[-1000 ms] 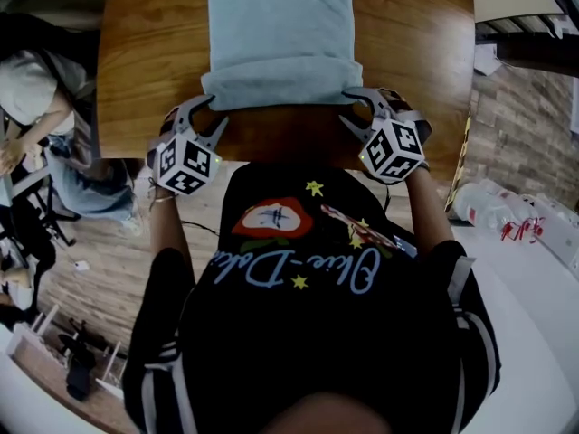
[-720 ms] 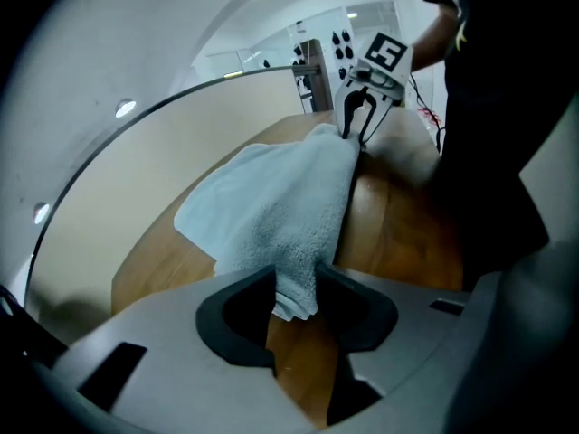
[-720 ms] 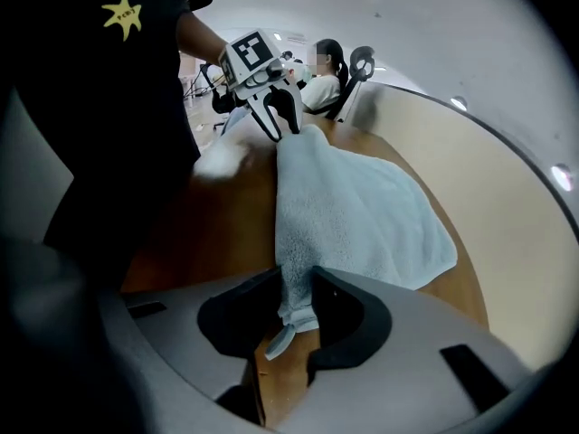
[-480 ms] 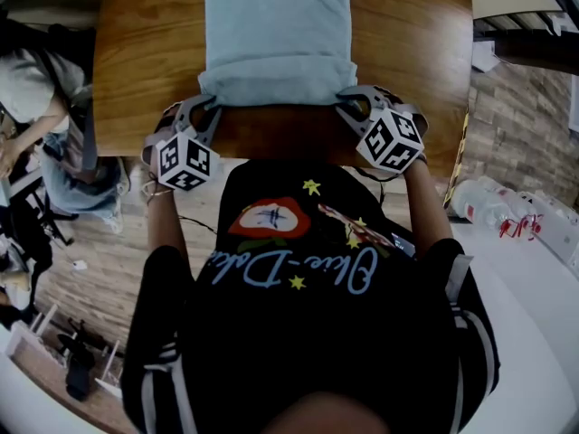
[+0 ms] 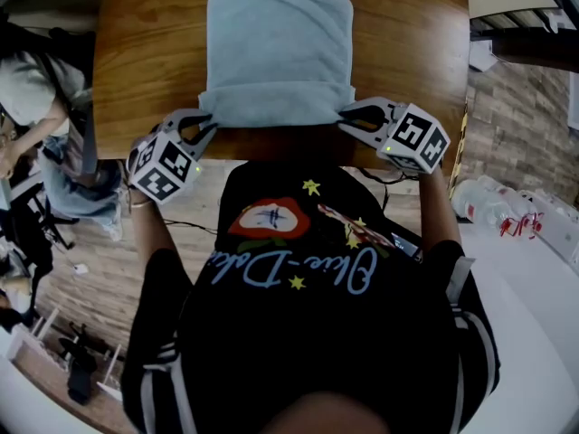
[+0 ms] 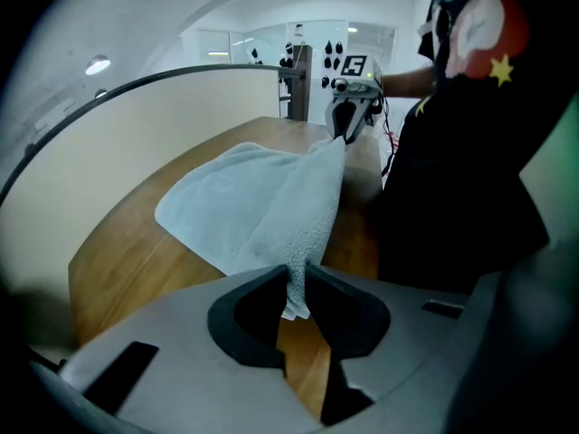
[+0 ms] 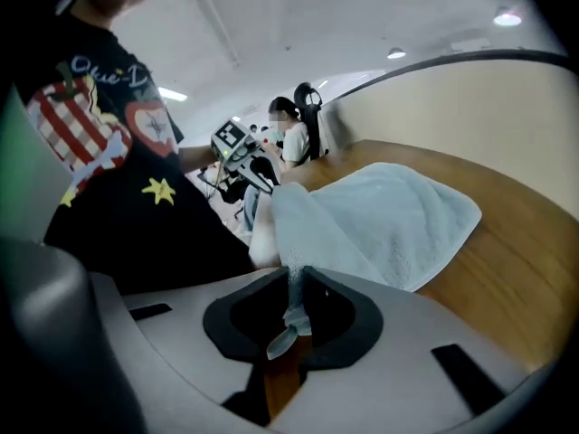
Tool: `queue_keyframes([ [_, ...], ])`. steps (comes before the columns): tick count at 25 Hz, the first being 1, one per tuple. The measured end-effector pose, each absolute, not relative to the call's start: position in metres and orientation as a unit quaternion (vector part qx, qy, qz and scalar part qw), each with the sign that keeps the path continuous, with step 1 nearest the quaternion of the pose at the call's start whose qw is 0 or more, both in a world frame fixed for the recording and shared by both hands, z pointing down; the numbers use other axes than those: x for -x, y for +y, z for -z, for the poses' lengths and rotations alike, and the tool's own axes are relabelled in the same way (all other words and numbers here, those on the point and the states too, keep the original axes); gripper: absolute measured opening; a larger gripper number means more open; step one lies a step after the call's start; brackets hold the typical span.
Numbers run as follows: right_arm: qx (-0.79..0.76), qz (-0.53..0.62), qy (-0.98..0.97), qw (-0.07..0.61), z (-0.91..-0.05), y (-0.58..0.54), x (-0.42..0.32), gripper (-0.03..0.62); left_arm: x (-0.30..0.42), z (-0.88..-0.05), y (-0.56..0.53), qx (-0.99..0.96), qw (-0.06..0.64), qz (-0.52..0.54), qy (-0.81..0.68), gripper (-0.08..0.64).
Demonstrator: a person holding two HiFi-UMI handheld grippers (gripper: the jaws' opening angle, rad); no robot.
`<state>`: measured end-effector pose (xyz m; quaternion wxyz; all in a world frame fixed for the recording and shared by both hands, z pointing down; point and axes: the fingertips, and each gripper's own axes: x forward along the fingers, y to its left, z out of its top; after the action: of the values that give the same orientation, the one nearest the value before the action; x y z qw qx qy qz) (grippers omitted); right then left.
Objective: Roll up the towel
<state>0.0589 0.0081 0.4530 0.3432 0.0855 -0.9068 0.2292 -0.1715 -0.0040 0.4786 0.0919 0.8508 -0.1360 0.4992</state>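
A pale blue towel (image 5: 279, 48) lies on the wooden table (image 5: 145, 61), its near edge folded into a thick band. My left gripper (image 5: 203, 121) is shut on the towel's near left corner (image 6: 298, 269), which hangs pinched between the pads. My right gripper (image 5: 347, 114) is shut on the near right corner (image 7: 294, 301) in the same way. Both corners are lifted a little off the table, and the towel (image 6: 253, 206) sags between the two grippers. In the right gripper view the towel (image 7: 389, 224) spreads away over the wood.
The table's near edge (image 5: 289, 156) runs just below the grippers, against my body. A seated person (image 5: 36, 98) is at the left, beyond the table's side. Plastic bottles (image 5: 488, 208) lie on the floor at the right. A cream wall (image 6: 136, 161) borders the table's far side.
Both grippers closed on the towel's near corners and lifted them slightly. The marker cubes swung outward, and the right gripper rolled.
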Motion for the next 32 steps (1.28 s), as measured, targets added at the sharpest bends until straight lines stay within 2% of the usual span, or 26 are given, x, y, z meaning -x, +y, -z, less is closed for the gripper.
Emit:
queue_keyframes([
  [4, -0.12, -0.266, -0.908, 0.3, -0.447, -0.019, -0.062, 0.043, 0.172, -0.47, -0.03, -0.856, 0.115, -0.484, -0.139, 0.06],
  [10, -0.202, -0.267, -0.903, 0.27, -0.449, -0.061, -0.069, 0.043, 0.172, -0.467, -0.08, -0.86, 0.105, -0.461, -0.191, 0.06],
  [16, -0.254, -0.229, -0.888, 0.306, -0.463, -0.087, -0.073, 0.043, 0.169, -0.478, -0.112, -0.855, 0.064, -0.455, -0.24, 0.06],
  [24, -0.292, -0.121, -0.862, 0.396, -0.49, -0.104, -0.077, 0.053, 0.164, -0.491, -0.133, -0.845, 0.031, -0.442, -0.3, 0.061],
  [26, -0.302, -0.113, -0.86, 0.395, -0.492, -0.106, -0.077, 0.062, 0.164, -0.492, -0.137, -0.84, 0.026, -0.437, -0.32, 0.065],
  [29, -0.325, -0.103, -0.864, 0.371, -0.479, -0.11, -0.081, 0.104, 0.166, -0.484, -0.141, -0.84, 0.027, -0.416, -0.346, 0.126],
  [32, -0.352, -0.082, -0.869, 0.339, -0.451, -0.114, -0.091, 0.11, 0.172, -0.46, -0.145, -0.856, 0.043, -0.364, -0.365, 0.154],
])
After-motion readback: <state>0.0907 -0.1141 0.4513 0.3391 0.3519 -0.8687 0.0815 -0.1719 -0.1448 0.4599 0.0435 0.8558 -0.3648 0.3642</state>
